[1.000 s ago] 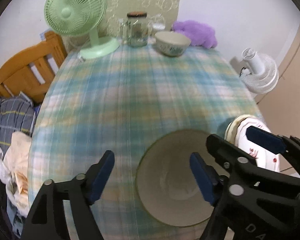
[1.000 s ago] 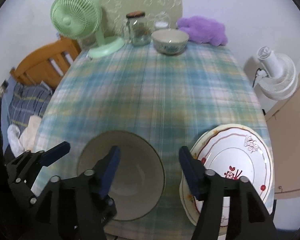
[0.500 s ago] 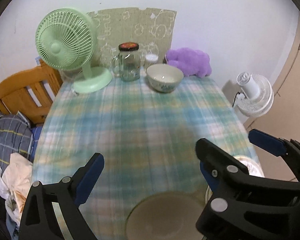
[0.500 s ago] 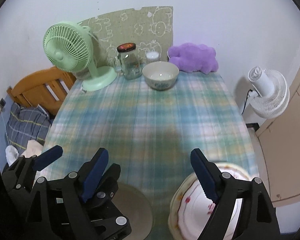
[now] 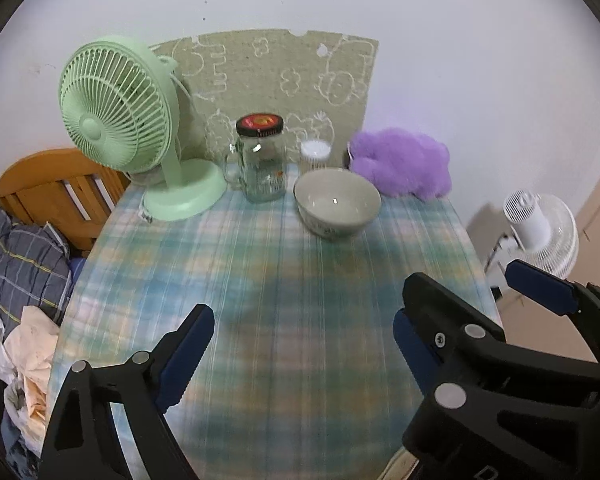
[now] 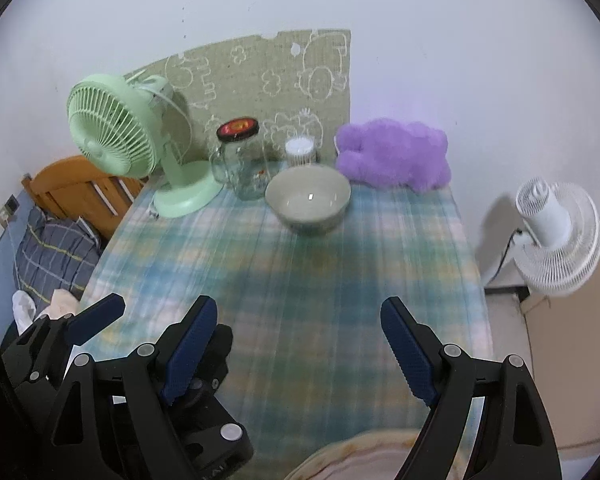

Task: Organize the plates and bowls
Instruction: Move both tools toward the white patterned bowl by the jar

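Observation:
A cream bowl (image 5: 337, 204) (image 6: 308, 200) stands at the far end of the plaid table (image 5: 284, 304) (image 6: 300, 280), empty and upright. The rim of a cream plate (image 6: 360, 450) shows only at the bottom edge of the right wrist view. My left gripper (image 5: 300, 346) hangs above the near part of the cloth, well short of the bowl. Its jaws are closing a little, with nothing between them. My right gripper (image 6: 300, 346) is open and empty above the cloth, just beyond the plate rim. The left gripper (image 6: 96, 318) sits close beside it.
Behind the bowl stand a green desk fan (image 5: 120, 108), a glass jar with a red lid (image 5: 262, 164), a small white-topped container (image 5: 315, 152) and a purple plush (image 5: 400, 166). A white floor fan (image 6: 556, 236) stands off the table's right edge. A wooden chair (image 5: 56, 188) and bedding lie to the left.
Both grippers pulled back and rose from the near bowl and plates. The near bowl dropped out of view, only a plate rim remains. Both jaws stand wider than a second ago.

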Demonstrator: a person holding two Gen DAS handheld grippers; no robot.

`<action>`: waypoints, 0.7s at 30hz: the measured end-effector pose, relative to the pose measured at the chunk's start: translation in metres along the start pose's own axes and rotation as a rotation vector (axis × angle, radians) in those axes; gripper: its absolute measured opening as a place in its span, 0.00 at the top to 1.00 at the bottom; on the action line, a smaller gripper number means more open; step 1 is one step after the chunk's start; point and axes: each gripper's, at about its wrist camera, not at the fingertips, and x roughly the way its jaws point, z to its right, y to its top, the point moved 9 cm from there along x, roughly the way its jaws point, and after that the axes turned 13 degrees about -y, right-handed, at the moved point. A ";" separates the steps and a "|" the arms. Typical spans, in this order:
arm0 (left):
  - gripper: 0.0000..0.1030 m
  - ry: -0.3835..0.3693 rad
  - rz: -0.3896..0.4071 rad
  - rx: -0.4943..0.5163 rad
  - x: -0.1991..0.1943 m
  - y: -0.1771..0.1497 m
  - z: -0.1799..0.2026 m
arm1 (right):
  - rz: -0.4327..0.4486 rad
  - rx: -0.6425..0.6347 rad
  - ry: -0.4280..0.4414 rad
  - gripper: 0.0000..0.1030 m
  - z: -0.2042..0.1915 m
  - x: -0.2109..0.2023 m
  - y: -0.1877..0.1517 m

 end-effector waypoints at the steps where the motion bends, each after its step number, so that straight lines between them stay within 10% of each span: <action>1: 0.11 0.009 0.007 -0.003 0.004 0.005 0.001 | 0.008 -0.006 0.004 0.16 0.002 0.004 0.006; 21: 0.23 0.171 0.048 0.013 0.073 0.083 -0.004 | 0.058 -0.014 0.064 0.19 0.019 0.088 0.085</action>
